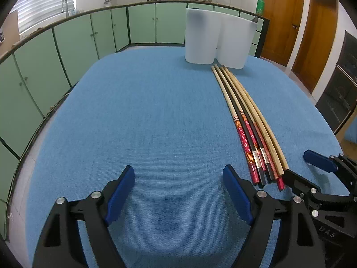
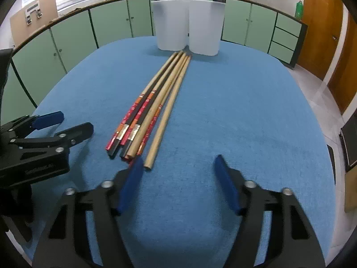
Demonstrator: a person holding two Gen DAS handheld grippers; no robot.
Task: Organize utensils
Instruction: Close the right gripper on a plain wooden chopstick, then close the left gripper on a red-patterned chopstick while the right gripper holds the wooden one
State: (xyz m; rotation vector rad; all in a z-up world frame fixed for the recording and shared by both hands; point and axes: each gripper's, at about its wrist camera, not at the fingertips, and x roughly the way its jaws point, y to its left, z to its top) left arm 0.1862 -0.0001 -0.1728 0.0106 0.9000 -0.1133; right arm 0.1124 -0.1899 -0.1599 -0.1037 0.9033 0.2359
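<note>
Several long chopsticks (image 1: 250, 120) lie side by side on the blue table cloth (image 1: 145, 122), some plain wood, some black and red patterned; they also show in the right wrist view (image 2: 154, 109). Their thin ends point at two white holder cups (image 1: 218, 38), also in the right wrist view (image 2: 188, 26). My left gripper (image 1: 178, 174) is open and empty, left of the chopsticks' thick ends. My right gripper (image 2: 178, 163) is open and empty, its left finger pad (image 2: 131, 183) just beside the thick ends. Something dark sticks out of the right cup (image 1: 254, 19).
The right gripper appears at the left wrist view's right edge (image 1: 321, 174); the left gripper at the right wrist view's left (image 2: 53, 129). Green cabinets (image 1: 89, 38) run behind the table. Wooden doors (image 1: 301, 29) stand at the right.
</note>
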